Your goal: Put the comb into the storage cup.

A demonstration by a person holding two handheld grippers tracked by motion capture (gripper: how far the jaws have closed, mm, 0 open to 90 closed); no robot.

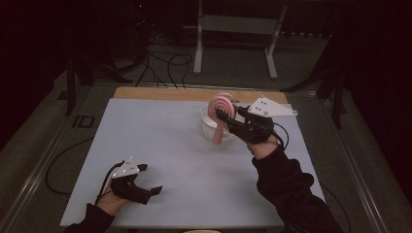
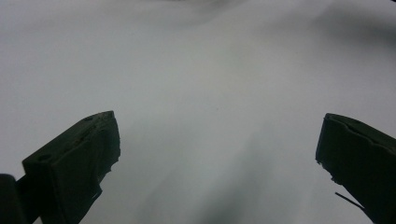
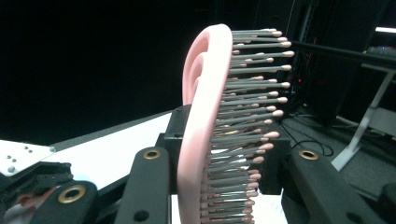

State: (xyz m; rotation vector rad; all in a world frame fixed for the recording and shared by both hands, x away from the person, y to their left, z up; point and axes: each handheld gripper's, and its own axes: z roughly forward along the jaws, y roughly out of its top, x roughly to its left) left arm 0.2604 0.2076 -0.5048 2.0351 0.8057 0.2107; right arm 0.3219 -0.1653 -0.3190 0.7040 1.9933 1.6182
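While the right gripper (image 1: 226,118) pinches a pink hairbrush (image 1: 219,112) between its jaws, the brush hangs in the air just above a small white basket (image 1: 210,127) at the far side of the table (image 1: 160,145), its handle end pointing down toward the basket's rim. Seen from the right gripper view, the hairbrush (image 3: 205,126) stands on edge with the jaws pressing it from the back and from the bristle side, so one pad seems to bear on springy pins rather than a firm face; that grip could let the brush twist or slip out if the hand swings quickly. Its low end also looks close enough to the basket to catch the rim and tip or drag the light basket along. Well nearer the person than the basket, the left gripper (image 1: 145,180) sits low over bare table with its jaws spread wide and nothing between them.
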